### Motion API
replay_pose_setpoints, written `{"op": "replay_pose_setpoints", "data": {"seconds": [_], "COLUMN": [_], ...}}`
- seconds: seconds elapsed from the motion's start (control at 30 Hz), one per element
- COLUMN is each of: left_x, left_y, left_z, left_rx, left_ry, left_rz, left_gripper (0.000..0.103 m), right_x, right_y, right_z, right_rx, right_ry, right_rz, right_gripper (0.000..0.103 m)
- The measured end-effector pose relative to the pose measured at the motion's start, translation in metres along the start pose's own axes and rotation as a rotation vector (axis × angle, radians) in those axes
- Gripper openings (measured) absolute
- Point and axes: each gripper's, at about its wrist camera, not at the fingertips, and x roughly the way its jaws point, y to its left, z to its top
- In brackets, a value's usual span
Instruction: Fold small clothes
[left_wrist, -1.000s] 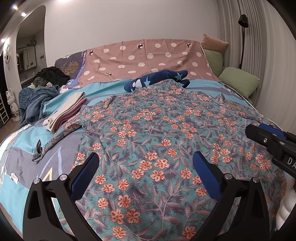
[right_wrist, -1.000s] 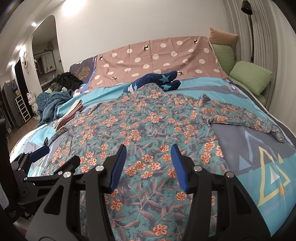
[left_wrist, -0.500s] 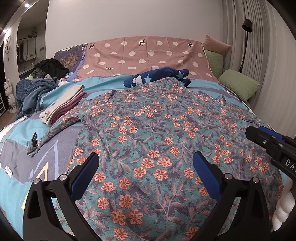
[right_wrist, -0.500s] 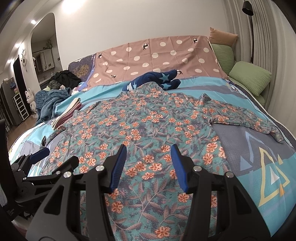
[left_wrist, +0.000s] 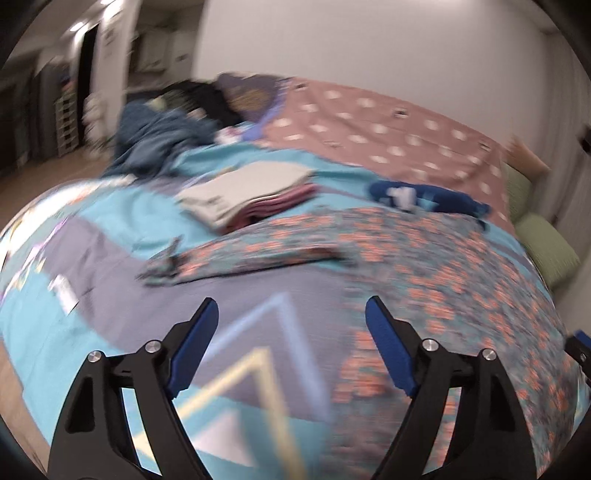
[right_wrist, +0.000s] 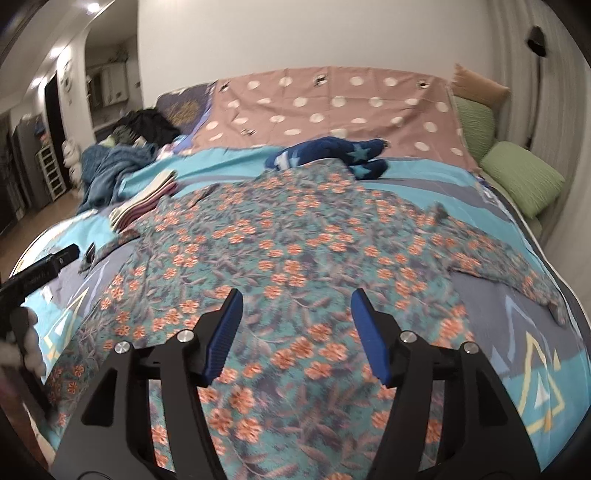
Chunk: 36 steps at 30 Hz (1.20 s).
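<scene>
A teal floral shirt (right_wrist: 295, 258) with orange flowers lies spread flat on the bed, sleeves out to both sides. In the blurred left wrist view the shirt (left_wrist: 443, 288) fills the right side and its left sleeve (left_wrist: 236, 260) stretches left. My left gripper (left_wrist: 291, 325) is open and empty above the bedspread, left of the shirt's body and short of the sleeve. My right gripper (right_wrist: 295, 317) is open and empty above the shirt's lower middle. The left gripper's body (right_wrist: 40, 273) shows at the right wrist view's left edge.
A stack of folded clothes (left_wrist: 251, 195) lies on the bed (left_wrist: 122, 218) beyond the left sleeve. A navy star-print garment (right_wrist: 328, 155) lies past the collar. A blue heap (right_wrist: 110, 170) sits at the far left. Green pillows (right_wrist: 521, 177) line the right edge.
My left gripper has swung left, from over the shirt's body to over the bedspread near the left sleeve. My right gripper has opened wider and stayed over the shirt's lower middle.
</scene>
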Motion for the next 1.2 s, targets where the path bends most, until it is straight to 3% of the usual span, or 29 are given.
{"op": "replay_pose_setpoints", "data": {"seconds": [0.13, 0.27, 0.37, 0.43, 0.5, 0.53, 0.6, 0.67, 0.7, 0.73, 0.87, 1.03, 1.2], "left_x": [0.024, 0.074, 0.11, 0.138, 0.164, 0.171, 0.183, 0.181, 0.175, 0.168, 0.127, 0.076, 0.048], "left_y": [0.056, 0.095, 0.111, 0.118, 0.122, 0.124, 0.133, 0.139, 0.135, 0.127, 0.073, -0.037, -0.158], "left_z": [0.004, 0.026, 0.042, 0.05, 0.056, 0.058, 0.063, 0.071, 0.076, 0.084, 0.118, 0.157, 0.163], "left_rx": [-0.078, -0.108, -0.126, -0.142, -0.144, -0.146, -0.185, -0.244, -0.223, -0.188, -0.075, 0.114, 0.272], "left_ry": [0.038, 0.128, 0.183, 0.226, 0.28, 0.293, 0.321, 0.317, 0.297, 0.27, 0.194, 0.115, 0.123], "left_rz": [0.141, 0.182, 0.211, 0.189, 0.225, 0.228, 0.157, 0.109, 0.109, 0.104, -0.032, -0.223, -0.44], "left_gripper": [0.08, 0.078, 0.078, 0.078, 0.076, 0.067, 0.004, 0.003, 0.003, 0.003, 0.003, 0.003, 0.003], "right_x": [0.019, 0.033, 0.04, 0.047, 0.056, 0.059, 0.065, 0.07, 0.071, 0.073, 0.079, 0.073, 0.066], "right_y": [0.026, 0.064, 0.084, 0.092, 0.095, 0.094, 0.09, 0.083, 0.079, 0.076, 0.065, 0.048, 0.017], "right_z": [0.017, 0.032, 0.034, 0.034, 0.033, 0.033, 0.033, 0.034, 0.034, 0.034, 0.037, 0.043, 0.042], "right_rx": [-0.079, -0.173, -0.218, -0.233, -0.234, -0.232, -0.219, -0.205, -0.201, -0.199, -0.199, -0.174, -0.123], "right_ry": [0.046, 0.057, 0.056, 0.068, 0.089, 0.096, 0.107, 0.114, 0.117, 0.118, 0.122, 0.092, 0.074], "right_rz": [0.036, 0.066, 0.091, 0.097, 0.09, 0.083, 0.062, 0.045, 0.039, 0.032, 0.014, 0.015, 0.003], "right_gripper": [0.063, 0.066, 0.067, 0.067, 0.067, 0.067, 0.067, 0.067, 0.067, 0.068, 0.068, 0.068, 0.069]}}
